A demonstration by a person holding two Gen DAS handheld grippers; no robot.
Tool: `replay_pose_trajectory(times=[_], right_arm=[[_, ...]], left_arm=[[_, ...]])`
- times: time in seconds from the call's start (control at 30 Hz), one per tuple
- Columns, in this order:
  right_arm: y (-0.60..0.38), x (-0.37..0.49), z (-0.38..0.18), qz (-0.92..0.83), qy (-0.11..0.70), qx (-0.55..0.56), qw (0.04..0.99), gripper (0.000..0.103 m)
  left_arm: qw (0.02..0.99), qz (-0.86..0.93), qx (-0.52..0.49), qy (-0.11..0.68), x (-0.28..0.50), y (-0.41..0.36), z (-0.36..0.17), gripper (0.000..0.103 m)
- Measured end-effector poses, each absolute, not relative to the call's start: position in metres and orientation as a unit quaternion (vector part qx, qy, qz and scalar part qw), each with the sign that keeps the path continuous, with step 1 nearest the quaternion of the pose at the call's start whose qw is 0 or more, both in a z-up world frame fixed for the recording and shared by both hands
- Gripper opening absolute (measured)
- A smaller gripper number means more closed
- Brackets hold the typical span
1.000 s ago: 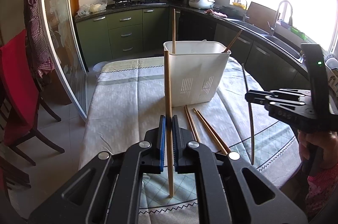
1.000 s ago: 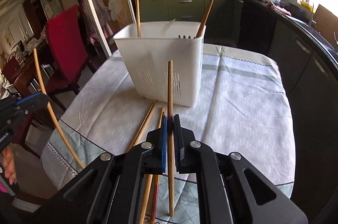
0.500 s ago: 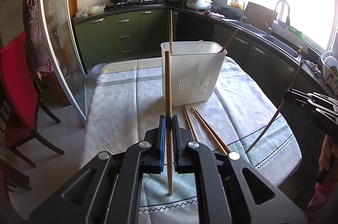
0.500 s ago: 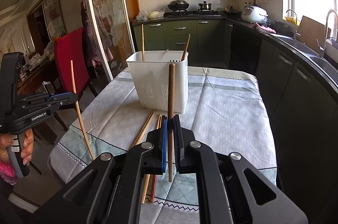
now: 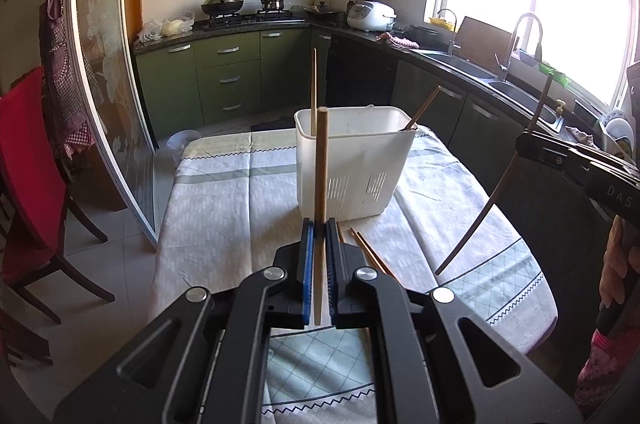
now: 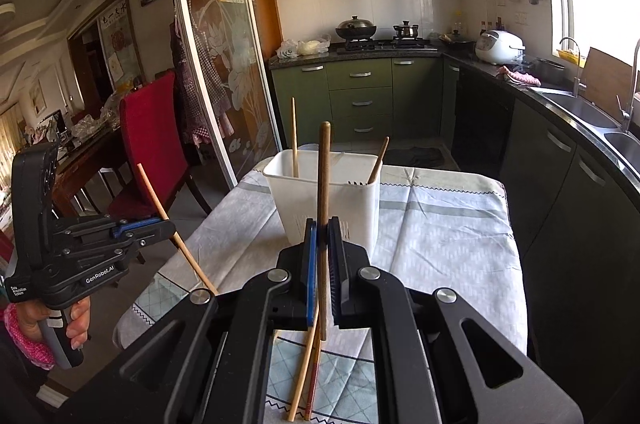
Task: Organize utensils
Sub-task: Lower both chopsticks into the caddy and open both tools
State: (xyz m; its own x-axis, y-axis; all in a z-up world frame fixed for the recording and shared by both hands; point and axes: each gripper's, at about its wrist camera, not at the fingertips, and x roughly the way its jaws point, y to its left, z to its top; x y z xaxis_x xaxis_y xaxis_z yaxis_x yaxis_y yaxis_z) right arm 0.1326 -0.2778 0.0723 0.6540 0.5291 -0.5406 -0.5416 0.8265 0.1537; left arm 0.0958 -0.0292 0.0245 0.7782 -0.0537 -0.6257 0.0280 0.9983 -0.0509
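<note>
- Bin (image 5: 352, 167): white, frame centre, on tabletop (image 5: 224, 191); two chopsticks already stand in it, one (image 5: 313, 79) upright at left, one (image 5: 424, 105) leaning at right.
- Left tool (image 5: 319, 252): clamped on a pale chopstick (image 5: 321, 163), upright, lifted short of bin.
- Right tool (image 6: 323, 248): clamped on a dark chopstick (image 6: 324, 175), likewise lifted.
- Left to do: loose chopsticks (image 6: 306, 368) lie on tabletop, lower centre.
- Judgement: partly done; two held, several remaining.

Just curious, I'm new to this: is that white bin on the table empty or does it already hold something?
Not empty. Two chopsticks stand in the white bin, their ends above its rim.
</note>
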Motion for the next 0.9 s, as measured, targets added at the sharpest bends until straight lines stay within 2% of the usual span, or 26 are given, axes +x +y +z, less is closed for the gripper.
replay_pose_trajectory(times=[0.37,0.63,0.77,0.9], right_arm=[[-0.25,0.177,0.131,0.314,0.273,0.016,0.909,0.007],[-0.239,0.214,0.187,0.29,0.227,0.028,0.929,0.007],[-0.236,0.241,0.194,0.268,0.218,0.034,0.938,0.007],[-0.233,0.273,0.178,0.25,0.236,0.036,0.938,0.007]], left_arm=[[0.952,-0.04,-0.022,0.303,0.124,-0.033,0.089,0.006],[0.969,-0.028,-0.01,0.245,0.148,-0.039,0.154,0.006],[0.977,-0.017,-0.012,0.214,0.169,-0.041,0.173,0.006],[0.978,0.002,-0.006,0.211,0.199,-0.046,0.167,0.006]])
